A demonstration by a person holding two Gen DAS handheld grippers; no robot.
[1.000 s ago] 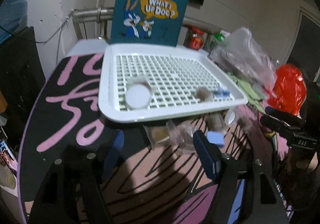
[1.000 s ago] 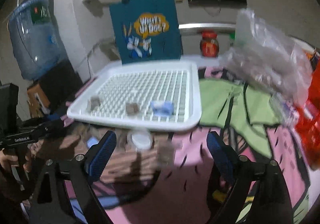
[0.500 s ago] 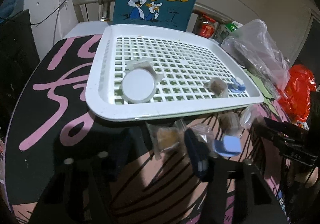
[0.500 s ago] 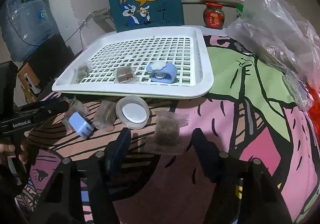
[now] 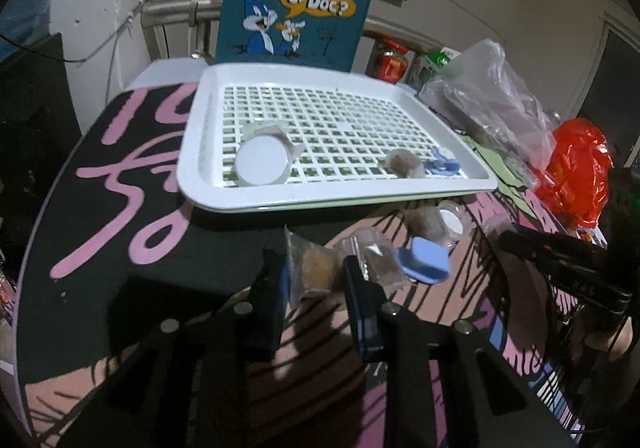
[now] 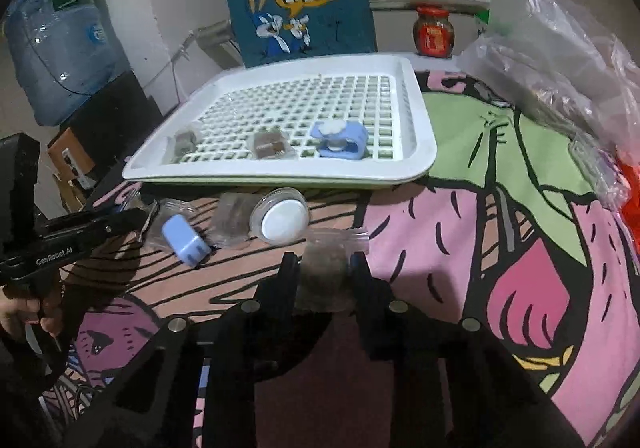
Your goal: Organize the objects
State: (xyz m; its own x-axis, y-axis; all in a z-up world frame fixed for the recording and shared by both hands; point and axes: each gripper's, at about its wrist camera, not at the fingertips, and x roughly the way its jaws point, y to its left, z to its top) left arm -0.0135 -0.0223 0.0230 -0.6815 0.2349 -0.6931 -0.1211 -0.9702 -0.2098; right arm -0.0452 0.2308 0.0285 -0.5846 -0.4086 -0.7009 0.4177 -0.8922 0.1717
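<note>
While pinching wrapped snacks, lift straight, keeping both clear of white tray [image 5: 336, 194] rim. Left gripper [image 5: 316, 280]: narrowed around tan-filled packet [image 5: 316, 272]. Right gripper [image 6: 324, 272]: closed upon brown-filled packet [image 6: 326, 260].

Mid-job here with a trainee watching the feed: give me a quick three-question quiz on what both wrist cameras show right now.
1. True or false: the left gripper has its fingers on either side of a wrapped brown snack packet.
2. Multiple choice: which item lies in the white tray? A) blue clip B) blue charger plug C) red jar
3. Fill in: the packet between the right gripper fingers rests on the ____, in front of the tray.

Key: 1 true; 2 A; 3 tablecloth.
</note>
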